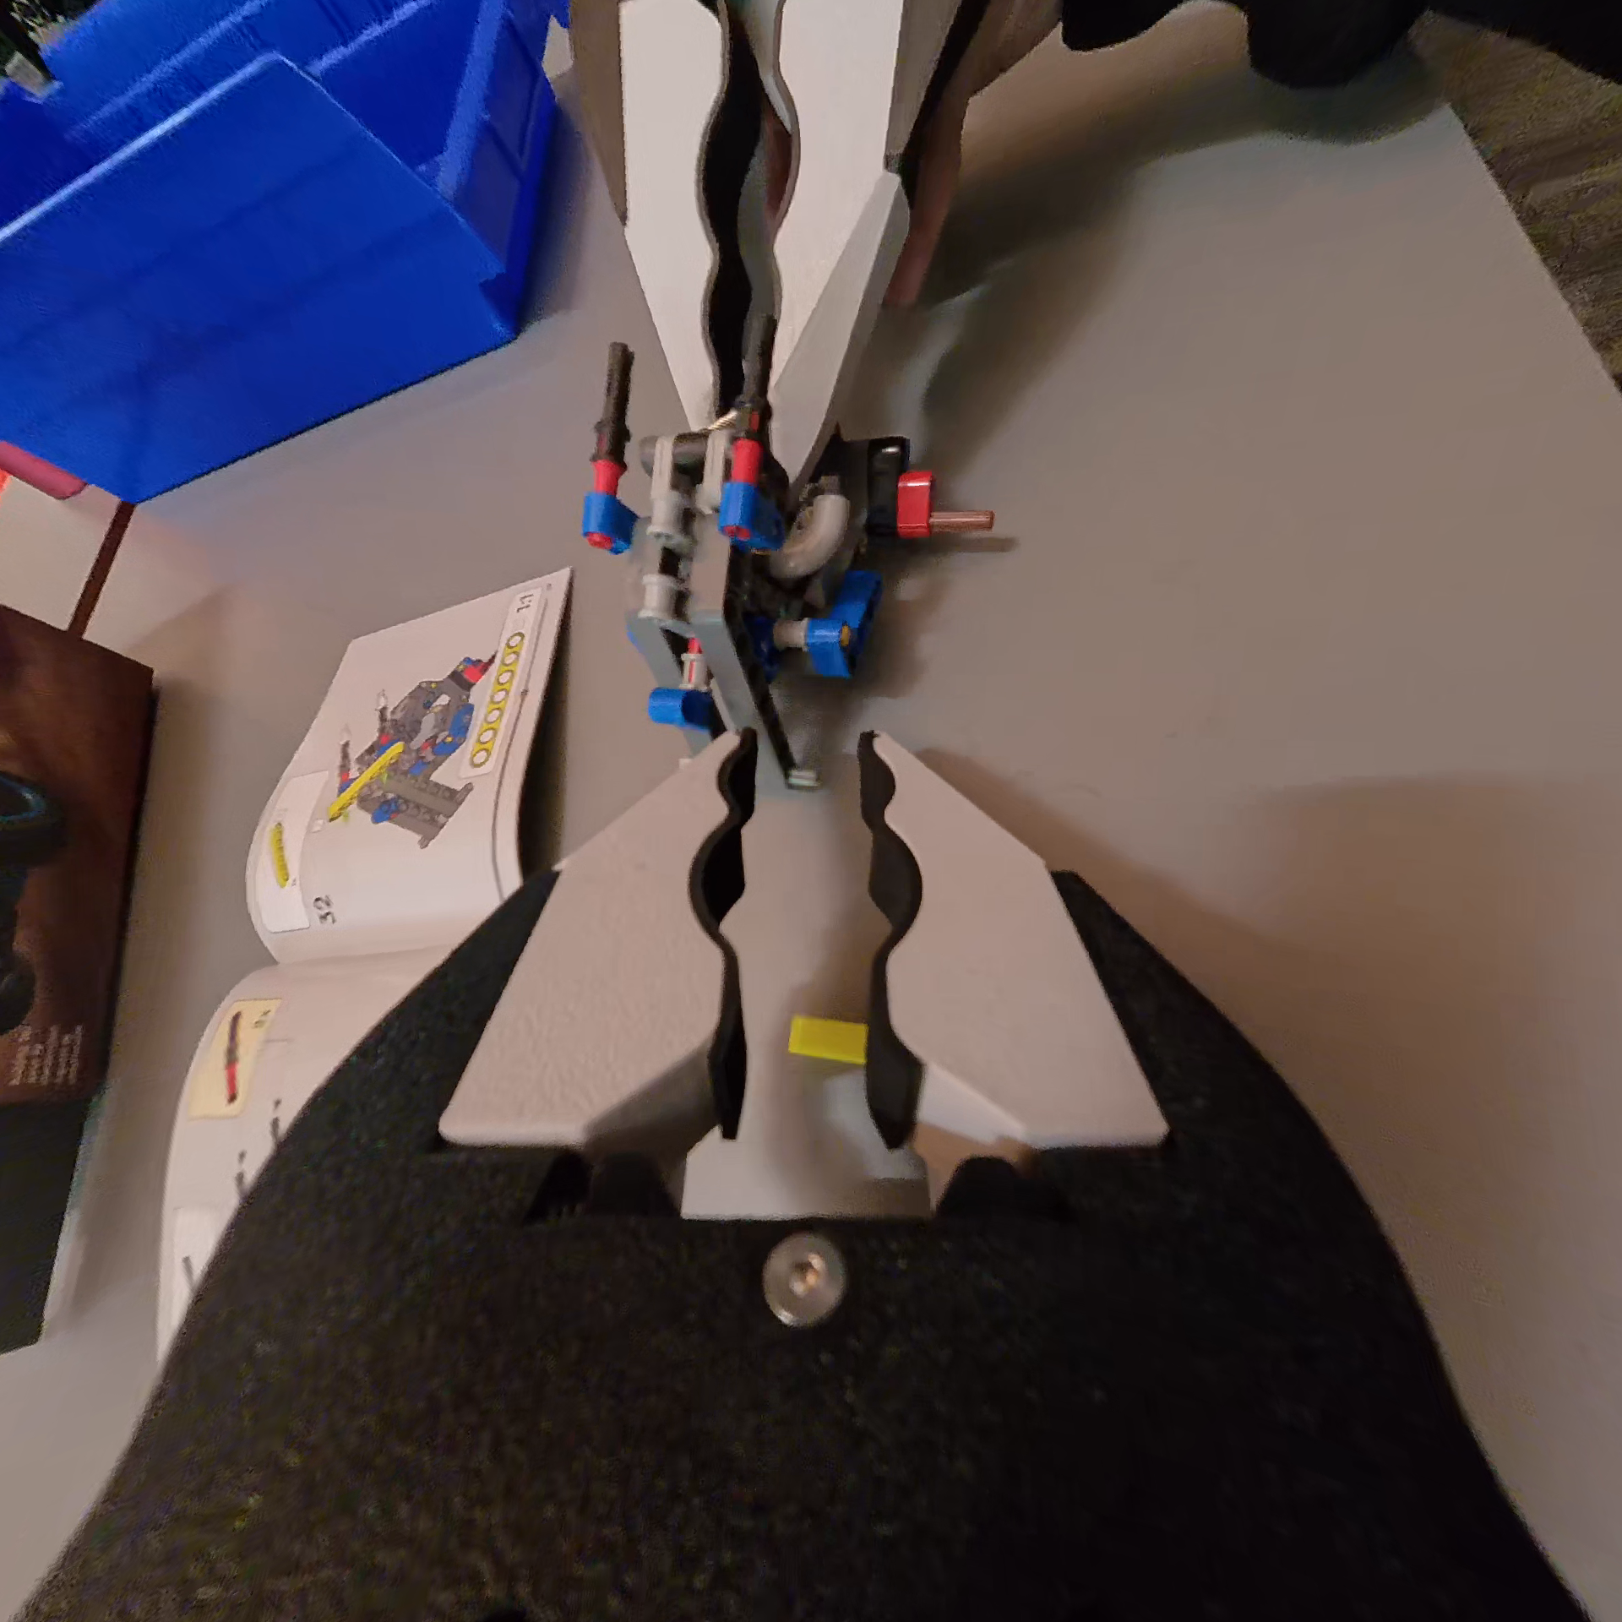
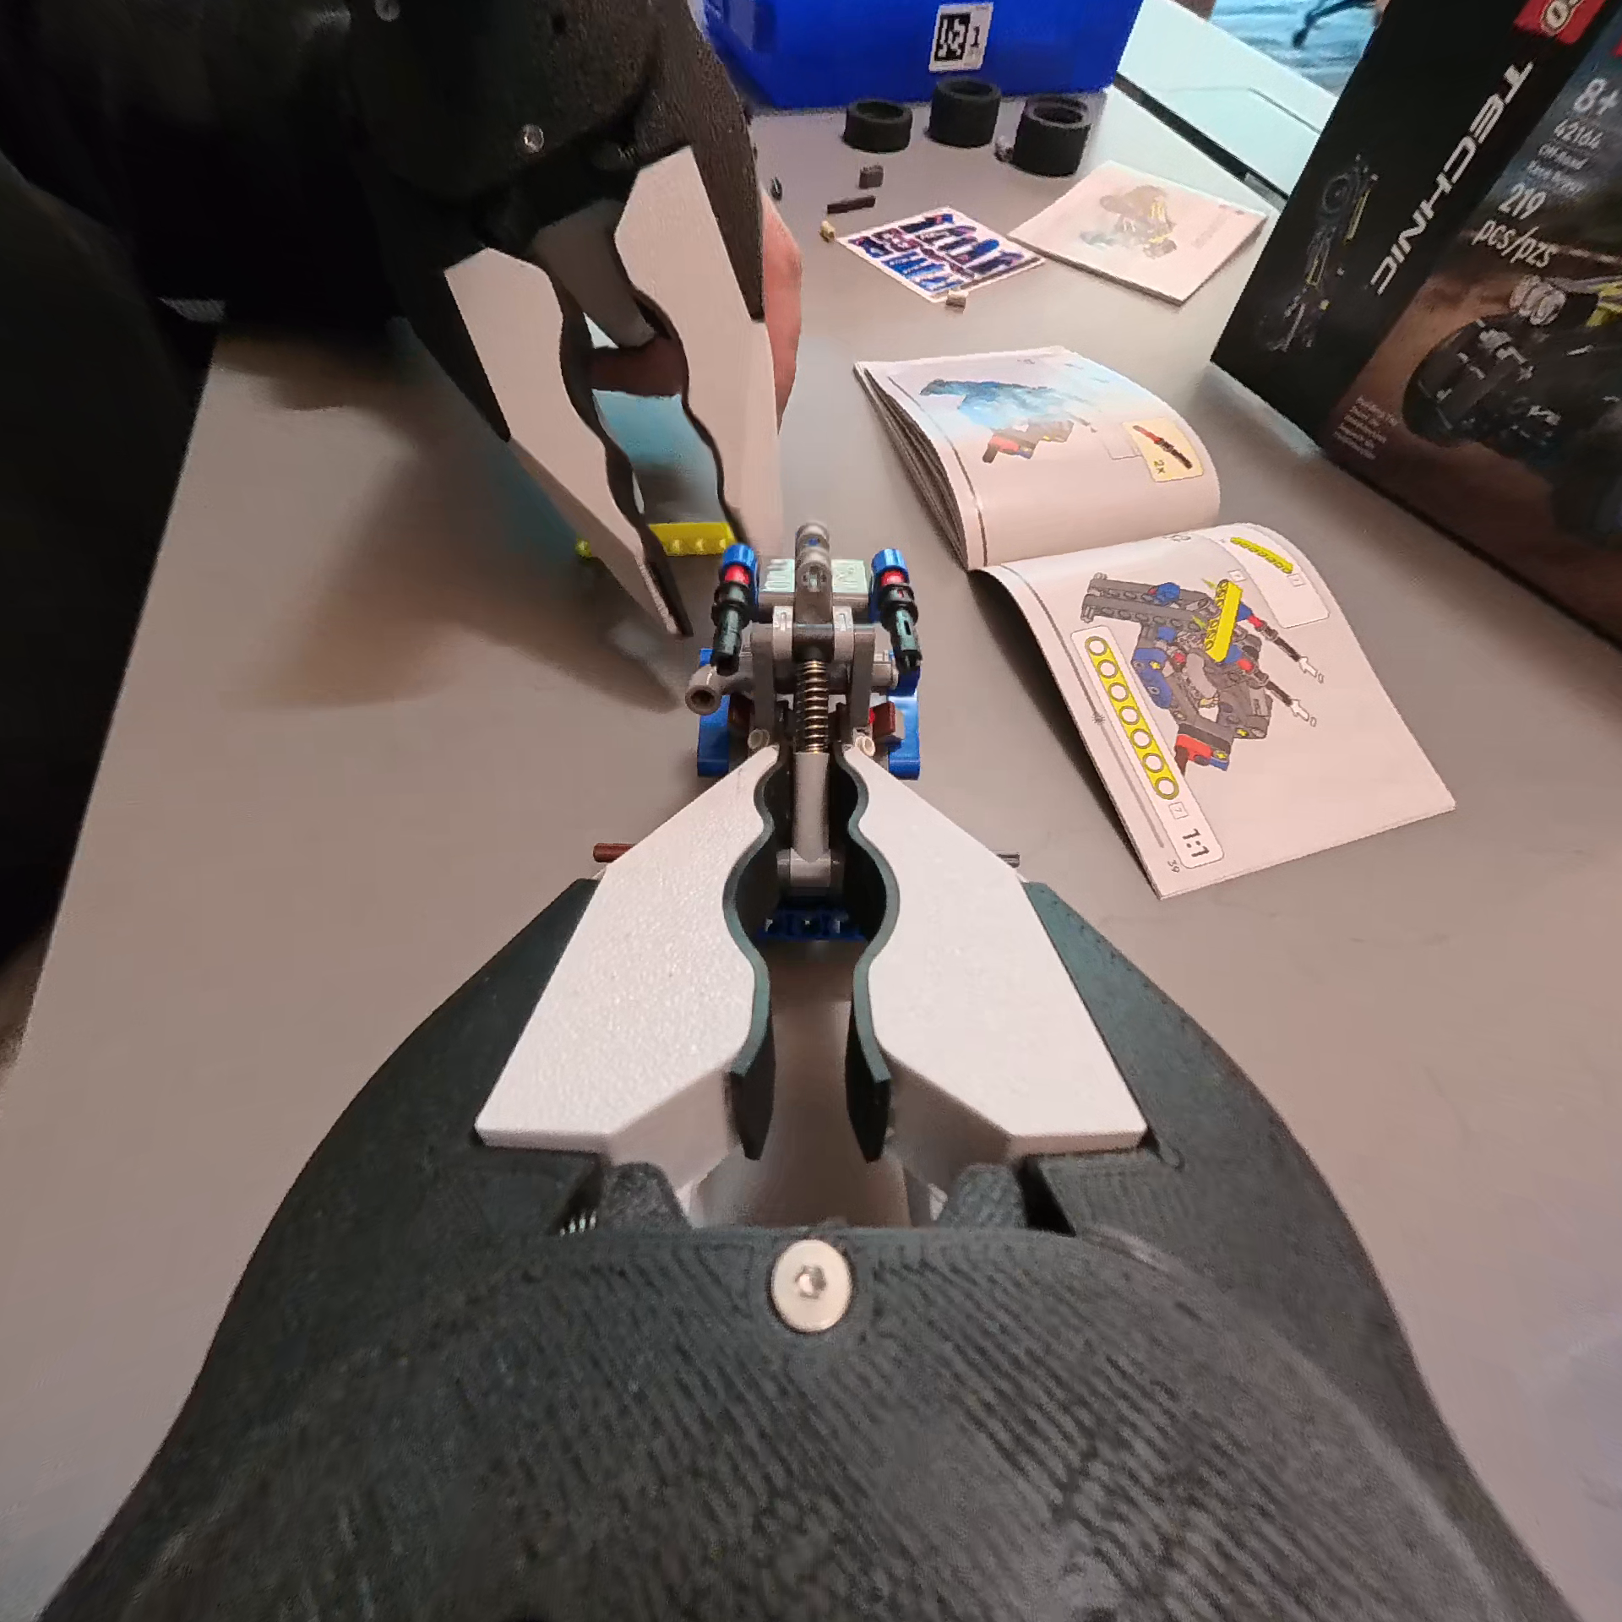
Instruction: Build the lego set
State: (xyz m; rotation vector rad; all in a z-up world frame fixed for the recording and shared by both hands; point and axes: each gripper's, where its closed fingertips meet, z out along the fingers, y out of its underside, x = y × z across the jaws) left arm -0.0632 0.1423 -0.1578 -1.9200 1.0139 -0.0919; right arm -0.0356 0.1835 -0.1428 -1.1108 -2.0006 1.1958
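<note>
Fingers of the right gripper (image 2: 812, 772) clamp the grey shock strut of a toy brick model (image 2: 812, 649) on the tabletop (image 2: 351, 790). The left gripper (image 1: 806, 746) stands narrowly parted, its pads off the model's beam; a yellow piece (image 1: 825, 1038) behind is half hidden.

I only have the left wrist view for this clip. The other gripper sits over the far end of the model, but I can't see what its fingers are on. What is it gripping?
Observer: In the right wrist view, the right gripper has its fingers closed on the grey shaft of the model's spring strut, just below the coil spring.
Operator: And the yellow bit under my gripper?
Observer: It looks like a long yellow beam lying flat on the table, partly hidden behind the left gripper.
Operator: Any loose parts outside my frame?
Observer: Three black tyres stand by the blue bin.
</note>
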